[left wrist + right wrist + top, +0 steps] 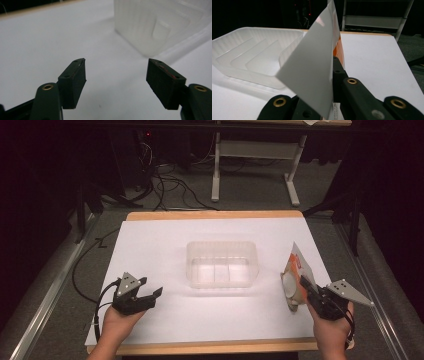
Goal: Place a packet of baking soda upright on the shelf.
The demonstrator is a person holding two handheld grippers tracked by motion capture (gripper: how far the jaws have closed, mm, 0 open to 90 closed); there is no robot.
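A clear plastic tray [192, 265] with nothing in it stands at the middle of the white table top [165, 240]. My left gripper [150, 287] hovers at the front left, open, nothing between its jaws [116, 65]; the tray's wall [135, 27] lies ahead of it to the right. My right gripper [303, 283] is at the front right, shut on a flat white and orange packet [294, 272] that stands on edge, tilted. In the right gripper view the packet [314, 67] hides one jaw, and a black finger [339, 73] presses its right face. The tray [249, 32] sits to the left of it.
The white sheet covers a wooden table [215, 215] whose front edge runs near the person's hands. Beyond the far edge, on the grey floor, are black cables [170, 185] and a white desk frame [255, 155]. Metal rails [372, 285] run along both sides.
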